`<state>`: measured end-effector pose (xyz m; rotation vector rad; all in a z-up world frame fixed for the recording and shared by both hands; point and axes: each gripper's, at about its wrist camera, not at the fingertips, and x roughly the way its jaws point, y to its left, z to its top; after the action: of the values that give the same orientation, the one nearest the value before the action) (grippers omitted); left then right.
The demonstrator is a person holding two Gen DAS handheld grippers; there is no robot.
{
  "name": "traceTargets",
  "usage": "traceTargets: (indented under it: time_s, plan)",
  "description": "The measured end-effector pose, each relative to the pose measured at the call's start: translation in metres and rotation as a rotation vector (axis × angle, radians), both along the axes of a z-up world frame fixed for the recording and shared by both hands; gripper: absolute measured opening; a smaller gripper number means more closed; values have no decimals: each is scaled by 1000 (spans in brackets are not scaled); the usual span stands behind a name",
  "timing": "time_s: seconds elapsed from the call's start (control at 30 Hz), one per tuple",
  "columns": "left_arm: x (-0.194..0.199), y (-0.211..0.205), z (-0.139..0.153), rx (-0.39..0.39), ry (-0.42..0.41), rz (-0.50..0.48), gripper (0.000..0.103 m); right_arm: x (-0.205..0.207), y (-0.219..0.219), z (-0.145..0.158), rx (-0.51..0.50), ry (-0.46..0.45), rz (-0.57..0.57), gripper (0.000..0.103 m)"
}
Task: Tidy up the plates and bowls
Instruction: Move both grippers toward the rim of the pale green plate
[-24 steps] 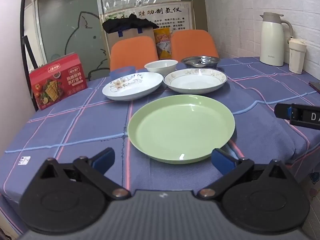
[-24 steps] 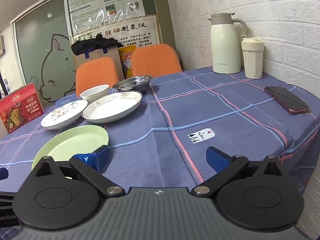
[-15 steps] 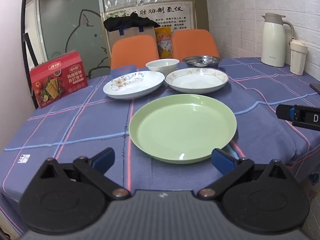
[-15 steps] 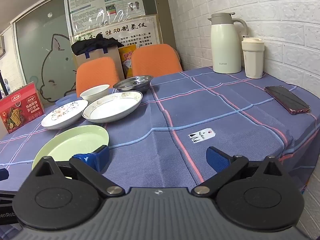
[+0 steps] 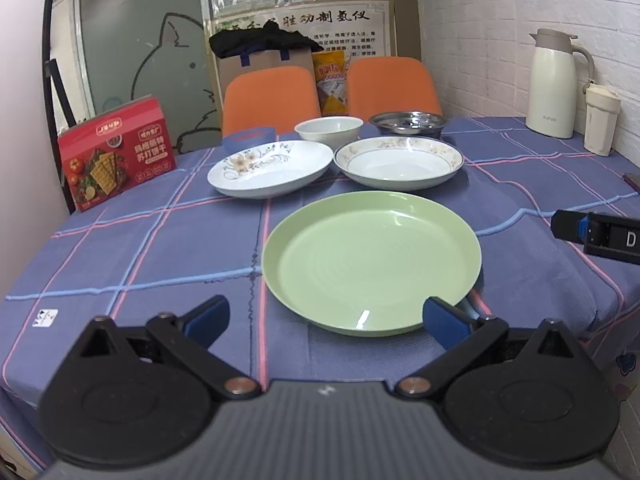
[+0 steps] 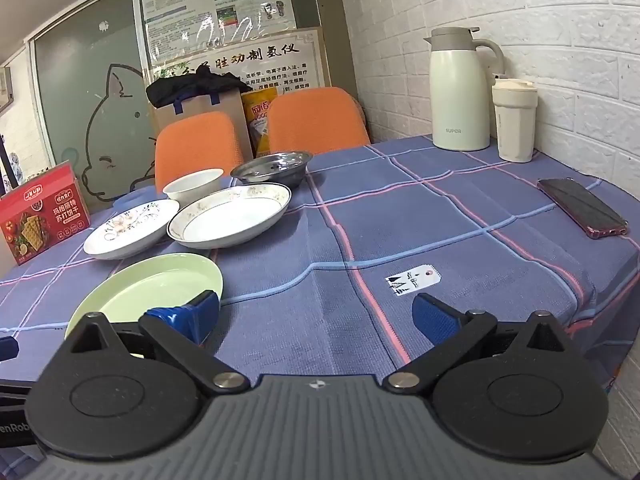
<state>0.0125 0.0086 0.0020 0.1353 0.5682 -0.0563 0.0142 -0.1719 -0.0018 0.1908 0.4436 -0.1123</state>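
A green plate (image 5: 372,260) (image 6: 148,286) lies on the blue checked tablecloth near the front edge. Behind it stand a floral white plate (image 5: 272,168) (image 6: 132,228), a gold-rimmed white plate (image 5: 400,162) (image 6: 232,218), a white bowl (image 5: 329,128) (image 6: 193,184), a steel bowl (image 5: 409,122) (image 6: 272,166) and a blue bowl (image 5: 249,138). My left gripper (image 5: 326,318) is open and empty just in front of the green plate. My right gripper (image 6: 316,316) is open and empty, to the right of the green plate; it also shows in the left wrist view (image 5: 600,234).
A red cracker box (image 5: 116,152) stands at the left. A white thermos (image 6: 460,90), a cup (image 6: 514,120) and a phone (image 6: 582,208) are at the right by the brick wall. Two orange chairs (image 5: 272,96) stand behind the table. Paper tags (image 6: 414,278) lie on the cloth.
The left gripper view has shifted slightly; the plates sit a touch farther right and higher. The right gripper has barely moved. Both stay open.
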Motion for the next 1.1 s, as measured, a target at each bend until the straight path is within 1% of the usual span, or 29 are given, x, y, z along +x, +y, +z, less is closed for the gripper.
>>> traceTargets:
  time_s: [0.3,0.43,0.67,0.87,1.1]
  plan:
    - [8,5,2,-9,11,10,102,8,4,1,-9,9,9,91]
    - [14,10,5,-22,9,21,102,14,10,4,-34,16,16,91]
    - [26,16,11,-24,7,45,102,22,14,10,-64,10,21,91]
    - [36,17,13,-9,16,57,102,33,12,6,-66,32,11,91]
    - [44,16,19,7,7,64,102,45,14,8,-65,44,12,91]
